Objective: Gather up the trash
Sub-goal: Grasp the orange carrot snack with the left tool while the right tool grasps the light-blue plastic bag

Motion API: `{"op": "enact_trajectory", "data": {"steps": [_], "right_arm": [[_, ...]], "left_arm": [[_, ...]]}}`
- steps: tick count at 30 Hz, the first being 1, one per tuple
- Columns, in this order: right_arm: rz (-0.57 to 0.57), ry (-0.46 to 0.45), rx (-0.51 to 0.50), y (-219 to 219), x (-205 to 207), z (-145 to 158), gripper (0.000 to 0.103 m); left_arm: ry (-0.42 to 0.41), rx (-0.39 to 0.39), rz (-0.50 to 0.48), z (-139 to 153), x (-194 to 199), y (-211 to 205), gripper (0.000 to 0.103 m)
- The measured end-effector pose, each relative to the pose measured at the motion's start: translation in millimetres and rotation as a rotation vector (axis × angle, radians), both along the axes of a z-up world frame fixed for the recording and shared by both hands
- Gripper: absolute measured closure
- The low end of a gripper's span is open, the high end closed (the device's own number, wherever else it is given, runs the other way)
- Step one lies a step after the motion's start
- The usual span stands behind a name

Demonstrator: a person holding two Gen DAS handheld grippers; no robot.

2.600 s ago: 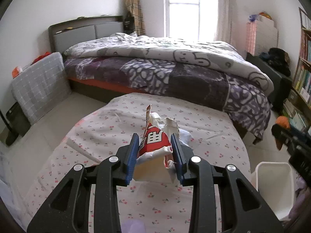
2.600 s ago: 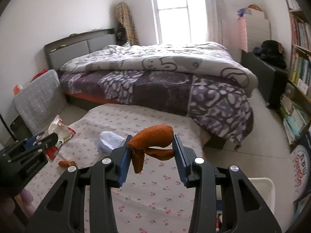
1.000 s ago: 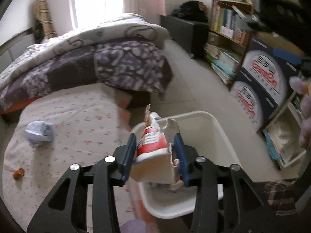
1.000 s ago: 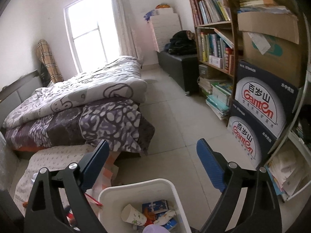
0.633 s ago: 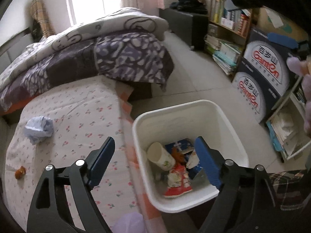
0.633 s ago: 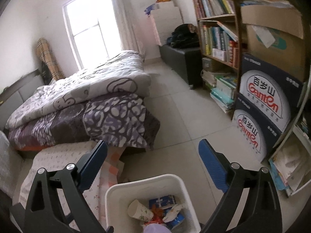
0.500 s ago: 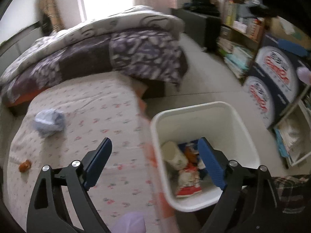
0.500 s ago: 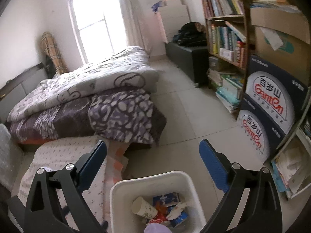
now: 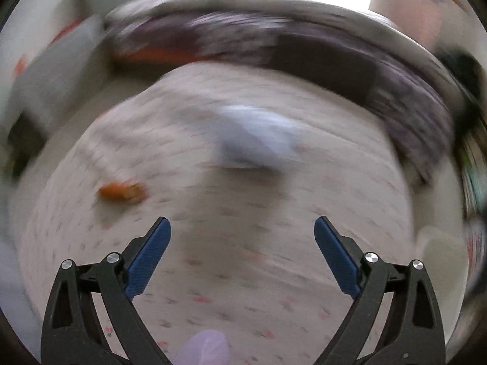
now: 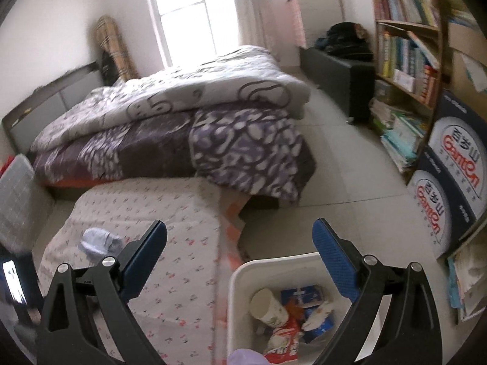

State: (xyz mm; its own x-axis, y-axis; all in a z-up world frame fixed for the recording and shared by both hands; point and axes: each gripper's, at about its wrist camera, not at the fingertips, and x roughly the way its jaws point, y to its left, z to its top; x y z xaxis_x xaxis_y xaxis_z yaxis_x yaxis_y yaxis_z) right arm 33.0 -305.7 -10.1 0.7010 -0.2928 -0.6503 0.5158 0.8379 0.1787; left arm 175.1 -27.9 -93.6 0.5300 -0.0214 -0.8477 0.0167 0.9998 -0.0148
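The left wrist view is badly motion-blurred. My left gripper (image 9: pixel 242 222) hangs over the floral-cloth table (image 9: pixel 274 273), its jaws opening with nothing between them. Ahead of it lies a crumpled pale-blue paper (image 9: pixel 255 140), and to the left a small orange scrap (image 9: pixel 121 191). My right gripper (image 10: pixel 239 223) is open and empty above the near edge of the white bin (image 10: pixel 240 273). Inside the bin sit a paper cup (image 10: pixel 269 305), a red-and-white wrapper (image 10: pixel 283 340) and blue packaging. The crumpled paper (image 10: pixel 100 241) also shows on the table (image 10: pixel 170 289) at left.
A bed (image 10: pixel 182 121) with a purple patterned quilt stands behind the table. A bookshelf (image 10: pixel 408 45) and stacked printed boxes (image 10: pixel 450 164) line the right wall. A dark bench (image 10: pixel 341 70) stands at the back. Tiled floor lies between bed and shelf.
My left gripper opened and dropped the red-and-white wrapper into the bin, then swung left over the table. The right gripper, open throughout, shifted left, so the bin now sits lower right.
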Motion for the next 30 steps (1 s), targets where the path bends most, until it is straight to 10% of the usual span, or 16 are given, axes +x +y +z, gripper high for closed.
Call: {"op": "enact_trajectory", "data": {"steps": [6,14,18,30], "right_arm": [[0.06,0.051,-0.018,25.6,24.3,-12.5,0.009],[0.126,0.112,-0.031,51.1,50.4,-27.6,0.009],[0.16,0.139,-0.05,65.2,62.2,-35.5,0.009],[0.281,0.189,-0.083,115.7,100.8,-58.6,0.009]], "left_arm": [[0.065,-0.124,0.368,-17.5,41.6,90.2,0.012],[0.136,-0.106,0.539,-49.8,72.9,129.7,0.012],[0.149,-0.114,0.546,-59.2,84.3,137.1,0.016],[0.082,0.014,0.24,-56.5,78.8,122.9,0.077]]}}
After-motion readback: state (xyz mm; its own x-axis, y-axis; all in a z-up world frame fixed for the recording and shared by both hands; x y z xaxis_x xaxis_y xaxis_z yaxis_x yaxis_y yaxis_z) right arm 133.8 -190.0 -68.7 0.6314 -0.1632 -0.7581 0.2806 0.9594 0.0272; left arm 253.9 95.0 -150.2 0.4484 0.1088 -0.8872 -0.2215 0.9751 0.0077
